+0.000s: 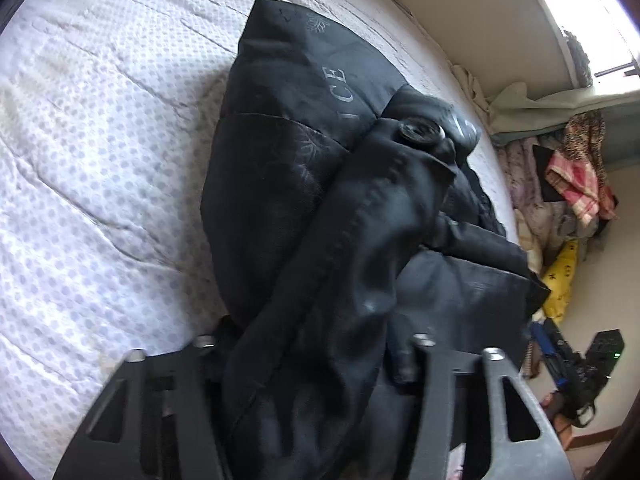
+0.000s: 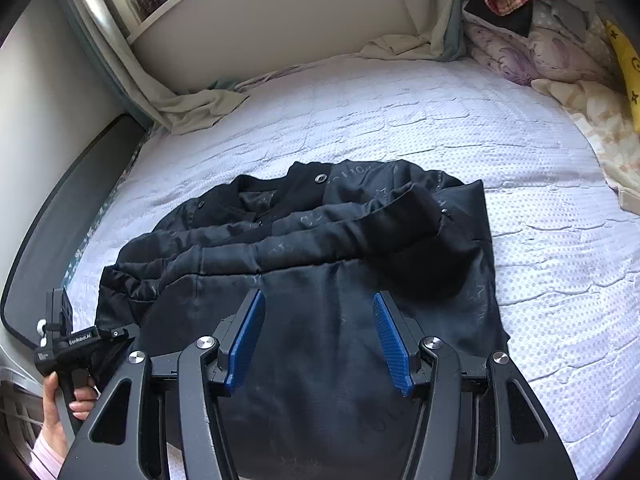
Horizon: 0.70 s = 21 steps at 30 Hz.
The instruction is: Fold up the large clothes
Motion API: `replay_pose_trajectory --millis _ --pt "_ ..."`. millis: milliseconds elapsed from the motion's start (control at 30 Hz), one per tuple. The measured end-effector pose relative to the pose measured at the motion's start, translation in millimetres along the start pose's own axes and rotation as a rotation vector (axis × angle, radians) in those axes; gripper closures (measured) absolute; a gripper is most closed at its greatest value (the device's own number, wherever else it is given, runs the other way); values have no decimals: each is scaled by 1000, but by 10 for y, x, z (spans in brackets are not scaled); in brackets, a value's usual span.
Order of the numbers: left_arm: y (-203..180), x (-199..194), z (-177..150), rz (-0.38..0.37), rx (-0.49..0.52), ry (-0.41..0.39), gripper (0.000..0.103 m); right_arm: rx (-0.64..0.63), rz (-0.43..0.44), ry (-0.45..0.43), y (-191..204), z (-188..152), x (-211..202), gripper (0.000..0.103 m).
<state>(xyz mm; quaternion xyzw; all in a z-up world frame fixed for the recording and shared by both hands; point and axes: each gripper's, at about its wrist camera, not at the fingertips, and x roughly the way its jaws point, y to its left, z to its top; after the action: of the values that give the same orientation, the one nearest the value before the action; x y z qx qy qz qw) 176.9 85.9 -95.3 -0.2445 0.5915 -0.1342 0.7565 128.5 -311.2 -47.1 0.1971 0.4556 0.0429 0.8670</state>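
While the jacket [image 2: 304, 280] sits partly folded near the bed's [image 2: 520, 240] left edge, I'd call it mid-task: one sleeve [image 2: 360, 220] is laid across the body, the collar end is bunched, and the final fold-over is not done. Long axis runs from the near edge toward the far wall, collar away from us. Left gripper [image 1: 316, 360] has a thick fold of jacket between its fingers; pads are buried in cloth, so I can't tell whether they clamp. Right gripper [image 2: 320, 336] hangs over the hem, blue pads [image 2: 248, 340] apart, holding nothing.
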Motion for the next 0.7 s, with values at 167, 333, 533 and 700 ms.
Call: replay_pose_trajectory --millis 167,333,533,700 --pt "-40 -140 -27 -6 34 -17 72 -25 4 16 72 -28 56 49" --pt "-30 -273 -24 -47 16 -32 77 -120 -23 0 217 -62 86 66" --pt "-10 -461 -42 -83 21 -53 81 -194 -51 47 312 -139 380 86" --pt "-69 -654 -93 -123 52 -83 83 -191 -80 74 266 -178 652 88"
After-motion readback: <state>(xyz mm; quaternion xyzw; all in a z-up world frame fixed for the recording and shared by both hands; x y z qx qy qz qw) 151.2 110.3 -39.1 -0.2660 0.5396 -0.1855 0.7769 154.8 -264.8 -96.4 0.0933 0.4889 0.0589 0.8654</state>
